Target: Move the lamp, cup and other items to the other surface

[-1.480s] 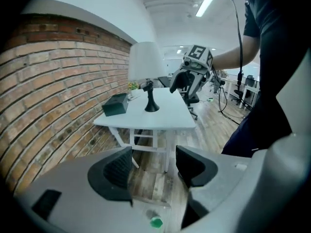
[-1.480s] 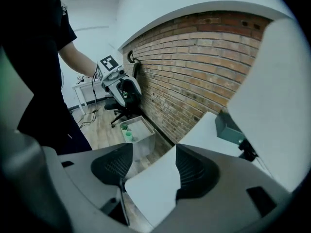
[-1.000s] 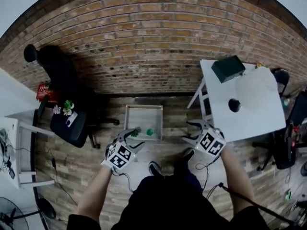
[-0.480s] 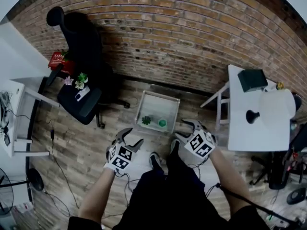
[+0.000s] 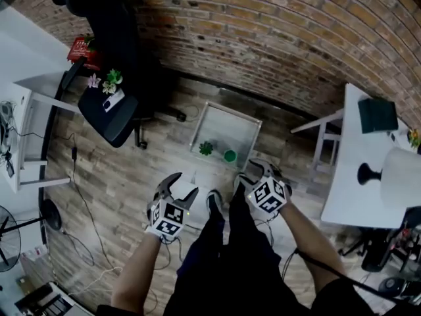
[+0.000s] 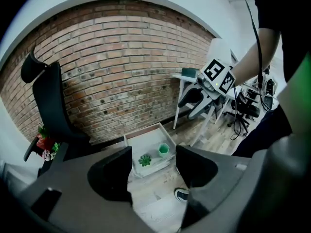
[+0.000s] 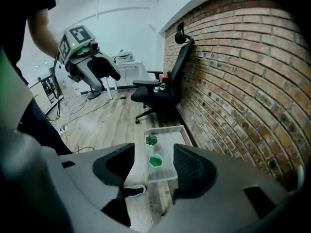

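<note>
Floorboards (image 5: 118, 176) are stretching open toward 9 o'clock in the head view, while the brick wall (image 5: 263, 38) is closing off everything from 10 to 2 o'clock. The white table (image 5: 352, 196) is standing at 3 o'clock, its near edge close to the person's right arm, and is carrying the lamp (image 5: 367, 174) and a black box (image 5: 377, 114). The low white tray (image 5: 233, 127) is sitting on the floor at 12 o'clock, holding a green cup (image 5: 229, 155) and a small green plant (image 5: 206, 149).

The right gripper (image 5: 251, 174) is hovering near the tray's edge with the cup at its 11 o'clock, its jaws standing apart and gripping nothing. The left gripper (image 5: 181, 186) is hanging with the plant at its 1 o'clock, its jaws likewise parted and empty.

A black office chair (image 5: 112, 110) is standing at 10 o'clock, well apart from the tray. The person's shoe (image 5: 214, 203) is sitting between the grippers.
</note>
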